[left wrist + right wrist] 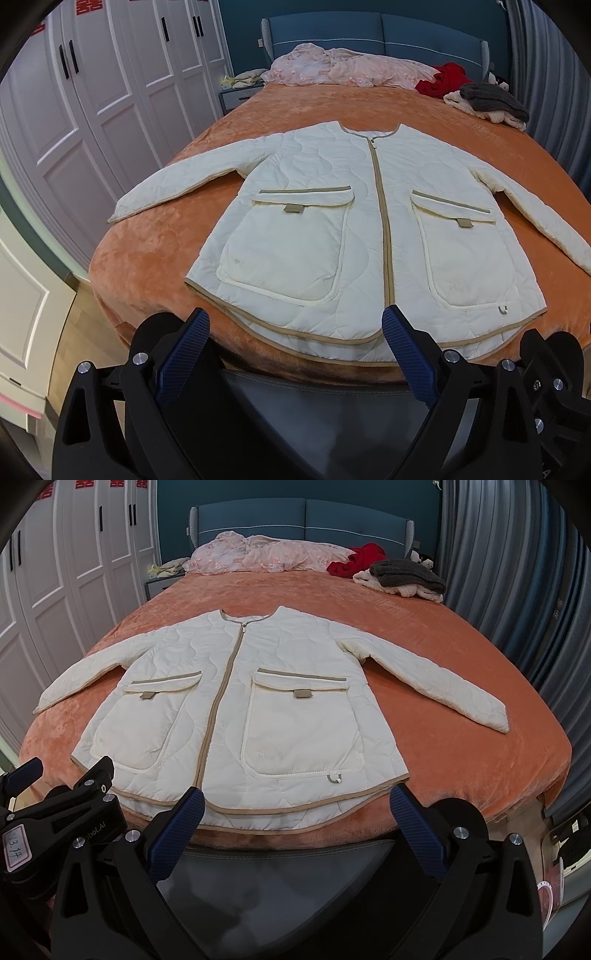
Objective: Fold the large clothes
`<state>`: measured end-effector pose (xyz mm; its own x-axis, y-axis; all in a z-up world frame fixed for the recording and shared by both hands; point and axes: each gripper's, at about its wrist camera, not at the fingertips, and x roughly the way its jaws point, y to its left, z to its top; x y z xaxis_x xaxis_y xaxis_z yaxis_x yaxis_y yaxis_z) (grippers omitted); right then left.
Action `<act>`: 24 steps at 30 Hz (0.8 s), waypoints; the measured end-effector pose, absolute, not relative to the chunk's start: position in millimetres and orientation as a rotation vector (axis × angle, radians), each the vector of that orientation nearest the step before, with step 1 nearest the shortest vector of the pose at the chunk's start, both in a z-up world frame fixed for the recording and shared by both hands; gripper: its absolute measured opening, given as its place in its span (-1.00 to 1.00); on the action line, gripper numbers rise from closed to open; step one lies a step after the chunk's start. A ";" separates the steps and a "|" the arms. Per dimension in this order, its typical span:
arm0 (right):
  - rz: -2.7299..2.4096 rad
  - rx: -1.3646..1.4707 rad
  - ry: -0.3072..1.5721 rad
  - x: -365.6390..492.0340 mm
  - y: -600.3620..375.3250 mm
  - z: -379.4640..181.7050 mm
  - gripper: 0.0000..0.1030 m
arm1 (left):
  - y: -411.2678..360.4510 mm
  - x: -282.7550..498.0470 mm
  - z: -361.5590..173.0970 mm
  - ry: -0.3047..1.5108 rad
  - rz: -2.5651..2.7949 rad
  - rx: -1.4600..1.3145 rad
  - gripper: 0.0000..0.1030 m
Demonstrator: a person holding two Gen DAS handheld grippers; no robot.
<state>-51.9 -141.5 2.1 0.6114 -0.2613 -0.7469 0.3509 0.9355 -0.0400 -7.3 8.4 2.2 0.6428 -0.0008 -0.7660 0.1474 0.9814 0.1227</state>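
Note:
A cream quilted jacket [332,206] with tan trim and two big front pockets lies flat, zipped, front up on the orange bedspread [155,254], sleeves spread to both sides. In the right wrist view the jacket [236,701] fills the near half of the bed. My left gripper [295,325] hovers open just short of the hem, left of the zip's lower end. My right gripper [297,801] is open above the hem's right part, nothing between its fingers. The left gripper's body shows at the lower left of the right wrist view.
A pink quilt [340,68] is bunched at the blue headboard [369,33]. A red garment [443,79] and a grey-and-cream clothes pile [491,101] lie at the far right of the bed. White wardrobes [92,103] stand left, grey curtains [517,590] right. A grey footboard [295,849] edges the bed.

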 end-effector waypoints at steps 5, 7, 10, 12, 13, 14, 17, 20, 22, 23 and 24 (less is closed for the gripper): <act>-0.354 0.114 0.841 -51.8 -141.6 2.2 0.90 | 8.2 -7.6 2.7 0.869 -0.084 0.178 0.78; -0.353 0.115 0.842 -52.0 -141.3 2.2 0.90 | 8.4 -7.9 3.2 0.869 -0.085 0.178 0.78; -0.354 0.116 0.842 -52.1 -141.5 2.2 0.90 | 8.1 -8.0 2.6 0.868 -0.083 0.180 0.78; -0.353 0.114 0.843 -51.9 -141.3 2.3 0.90 | 8.1 -8.2 2.9 0.868 -0.084 0.180 0.78; -0.353 0.113 0.843 -52.1 -140.2 2.7 0.90 | 8.2 -8.0 2.7 0.868 -0.084 0.180 0.78; -0.354 0.114 0.841 -51.9 -141.3 2.4 0.90 | 8.4 -7.9 2.6 0.868 -0.084 0.179 0.78; -0.353 0.114 0.842 -52.0 -140.6 2.2 0.90 | 8.2 -8.0 2.5 0.867 -0.084 0.180 0.78; -0.353 0.115 0.842 -51.9 -141.6 2.1 0.90 | 8.6 -8.0 2.9 0.868 -0.084 0.179 0.78; -0.354 0.115 0.842 -52.4 -140.5 2.3 0.90 | 8.4 -7.9 2.7 0.868 -0.085 0.179 0.78; -0.354 0.113 0.841 -51.9 -141.3 2.1 0.90 | 8.4 -8.1 2.8 0.867 -0.084 0.180 0.78; -0.354 0.113 0.841 -52.2 -140.7 2.2 0.90 | 8.6 -8.3 2.8 0.867 -0.084 0.180 0.78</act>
<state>-52.2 -140.7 2.2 0.6122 -0.2618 -0.7461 0.3504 0.9357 -0.0408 -8.3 8.6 2.8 0.6450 -0.0006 -0.7642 0.1468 0.9815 0.1231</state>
